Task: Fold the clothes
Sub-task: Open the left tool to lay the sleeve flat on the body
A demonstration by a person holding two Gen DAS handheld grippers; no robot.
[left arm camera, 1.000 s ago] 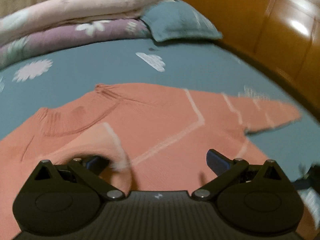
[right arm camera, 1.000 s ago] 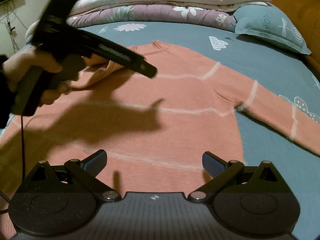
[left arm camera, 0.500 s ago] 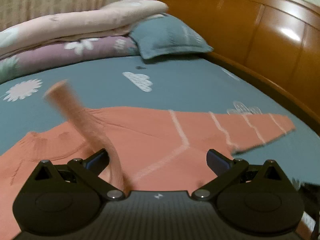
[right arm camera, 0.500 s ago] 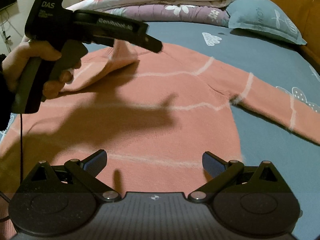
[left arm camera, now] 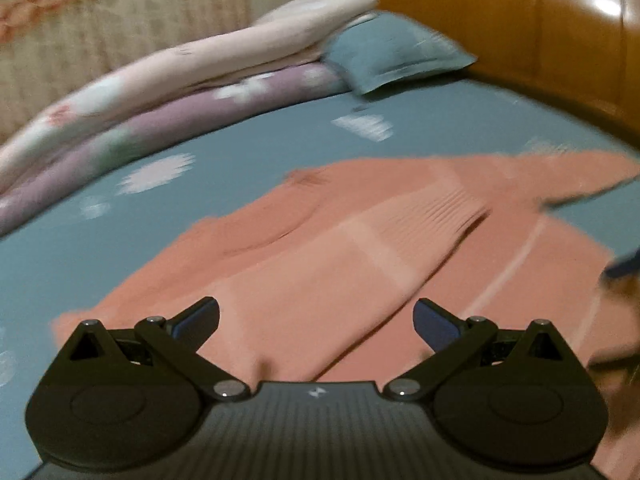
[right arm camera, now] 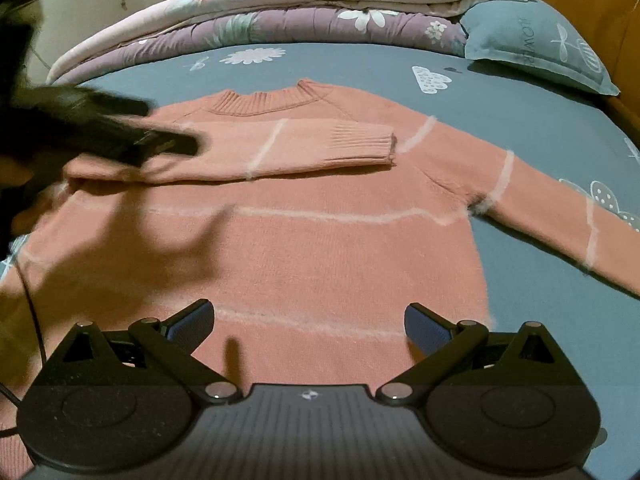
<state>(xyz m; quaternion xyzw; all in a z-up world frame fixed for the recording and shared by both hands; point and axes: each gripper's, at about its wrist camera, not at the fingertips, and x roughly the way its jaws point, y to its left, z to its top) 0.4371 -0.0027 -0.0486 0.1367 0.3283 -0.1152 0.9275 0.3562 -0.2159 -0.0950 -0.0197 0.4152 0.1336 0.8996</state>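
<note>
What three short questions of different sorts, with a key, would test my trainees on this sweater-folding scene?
1. True or false: both sleeves of the sweater already lie folded across its chest.
2. Multiple choice: the right gripper is (a) open and empty, (b) shut on a cuff, (c) shut on the collar.
3. In a few words: where does the ribbed cuff of the folded sleeve rest?

Key
1. False: the right sleeve lies stretched out on the bedsheet.
2. a
3. On the chest, just below the collar.
</note>
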